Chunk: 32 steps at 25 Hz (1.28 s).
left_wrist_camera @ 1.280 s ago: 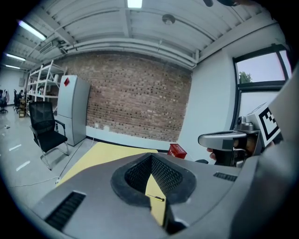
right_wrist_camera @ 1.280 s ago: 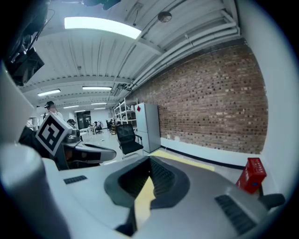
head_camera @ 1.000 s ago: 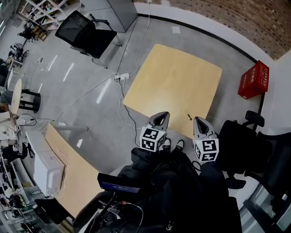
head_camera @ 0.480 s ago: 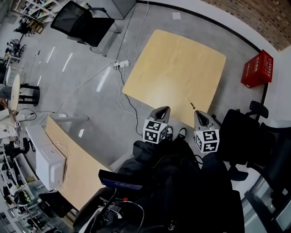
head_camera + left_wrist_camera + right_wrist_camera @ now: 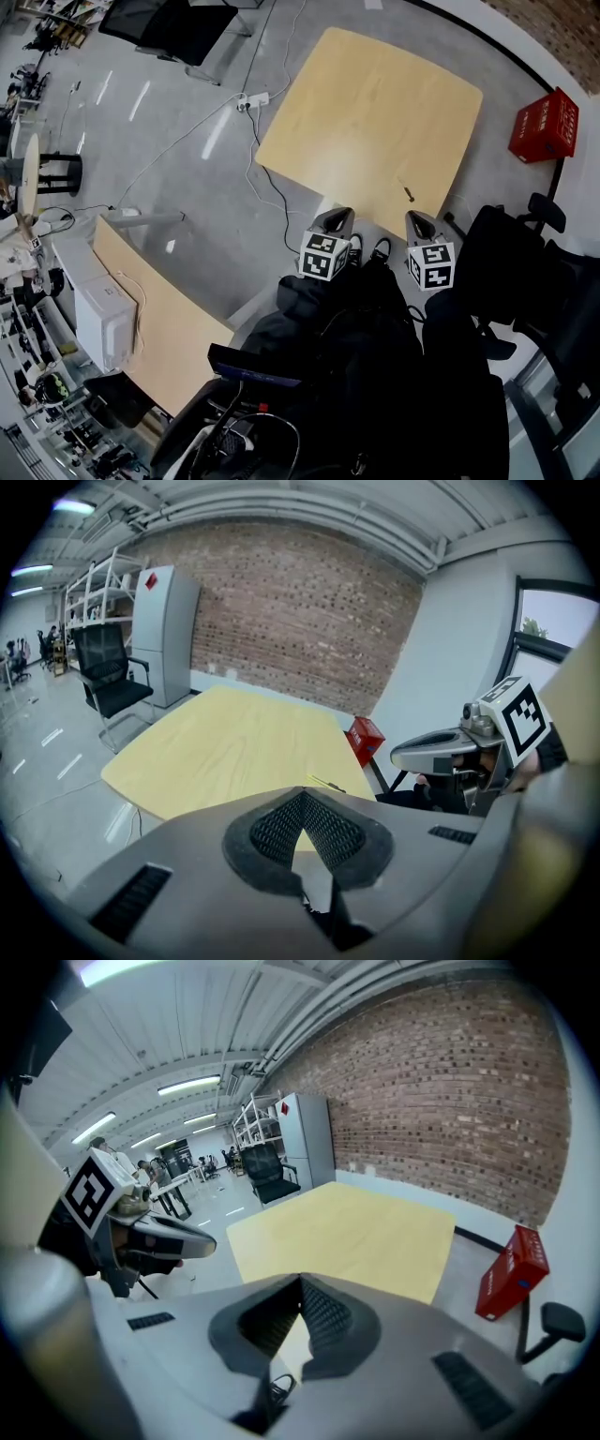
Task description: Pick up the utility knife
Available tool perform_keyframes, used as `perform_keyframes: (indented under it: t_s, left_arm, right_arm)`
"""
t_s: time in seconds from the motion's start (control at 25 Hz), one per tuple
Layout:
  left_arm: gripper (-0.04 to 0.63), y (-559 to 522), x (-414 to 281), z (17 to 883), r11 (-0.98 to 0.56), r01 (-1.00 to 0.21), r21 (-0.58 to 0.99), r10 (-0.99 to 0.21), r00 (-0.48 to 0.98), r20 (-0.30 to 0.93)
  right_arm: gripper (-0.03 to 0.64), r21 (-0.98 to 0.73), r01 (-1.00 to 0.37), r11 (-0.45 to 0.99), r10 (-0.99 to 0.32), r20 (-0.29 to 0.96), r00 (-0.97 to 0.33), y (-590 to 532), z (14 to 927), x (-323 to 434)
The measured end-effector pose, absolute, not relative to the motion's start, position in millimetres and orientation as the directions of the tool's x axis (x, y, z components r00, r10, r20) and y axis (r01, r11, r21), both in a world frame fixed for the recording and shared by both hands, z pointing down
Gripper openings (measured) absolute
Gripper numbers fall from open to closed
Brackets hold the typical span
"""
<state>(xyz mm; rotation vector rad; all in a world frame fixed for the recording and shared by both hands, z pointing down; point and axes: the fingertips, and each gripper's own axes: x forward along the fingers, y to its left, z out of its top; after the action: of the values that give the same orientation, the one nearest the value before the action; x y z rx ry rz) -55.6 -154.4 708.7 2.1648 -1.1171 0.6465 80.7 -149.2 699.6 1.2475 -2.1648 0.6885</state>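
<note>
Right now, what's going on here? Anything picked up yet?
Not yet. A person stands at the near edge of a light wooden table with a gripper in each hand. The left gripper and right gripper both have their jaws together with nothing between them, and both point toward the table. The utility knife lies on the tabletop close to that near edge, just ahead of the right gripper, untouched.

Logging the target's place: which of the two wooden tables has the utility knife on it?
The square table ahead, with the utility knife near its near edge; the long table at lower left carries a white box.
</note>
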Motion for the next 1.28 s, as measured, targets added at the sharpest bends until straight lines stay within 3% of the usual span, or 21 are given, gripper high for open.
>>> perform_keyframes:
  t_s: [0.92,1.28]
  left_arm:
    - [-0.003,-132,-88,767,-0.369,-0.871,0.324,-0.481,0.477,0.736]
    - [-0.003,-129,-86,777,-0.371,-0.866,0.334,-0.448,0.483,0.753]
  right_arm:
    - [0.005,-0.131,-0.854,0.503,-0.442,0.811,-0.384,-171,790,90]
    - [0.074,-0.116,-0.843,0.525,-0.386,0.851,-0.357,-177,817,94]
